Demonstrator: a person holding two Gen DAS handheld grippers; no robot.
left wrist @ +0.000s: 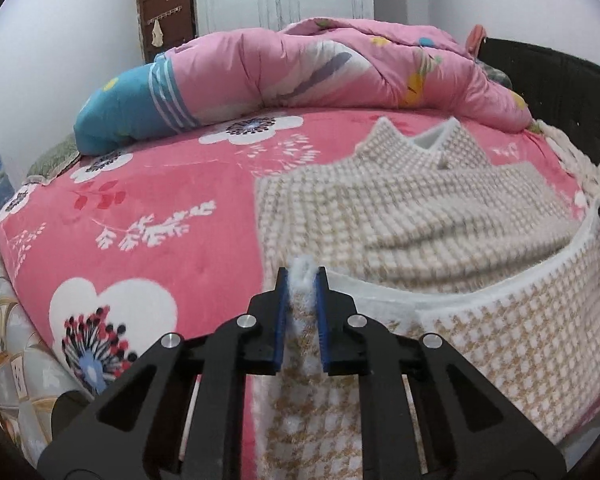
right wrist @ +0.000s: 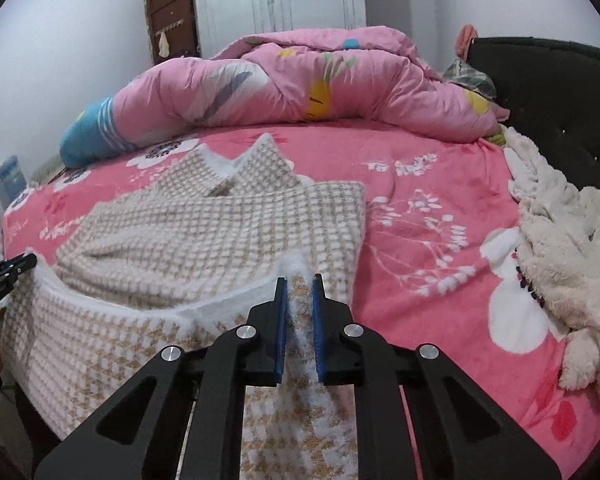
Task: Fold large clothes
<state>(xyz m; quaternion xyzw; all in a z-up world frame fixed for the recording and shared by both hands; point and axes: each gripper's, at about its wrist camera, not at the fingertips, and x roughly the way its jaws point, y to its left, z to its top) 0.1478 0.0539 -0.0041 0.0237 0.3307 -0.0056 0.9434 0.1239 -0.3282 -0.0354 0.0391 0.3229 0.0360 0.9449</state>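
- Gripping the near hem of the houndstooth coat (left wrist: 480, 332), our left tool (left wrist: 303, 280) is clamped on one fuzzy corner, our right tool (right wrist: 299, 286) on the other (right wrist: 300, 320), so the edge lifts evenly.
- We judge the hem is raised to fold it toward the collar (right wrist: 240, 168).
- The coat's upper half lies flat on the pink floral bed (left wrist: 180, 184).
- Beyond, a pink quilt (right wrist: 300, 80) is bunched clear of us.
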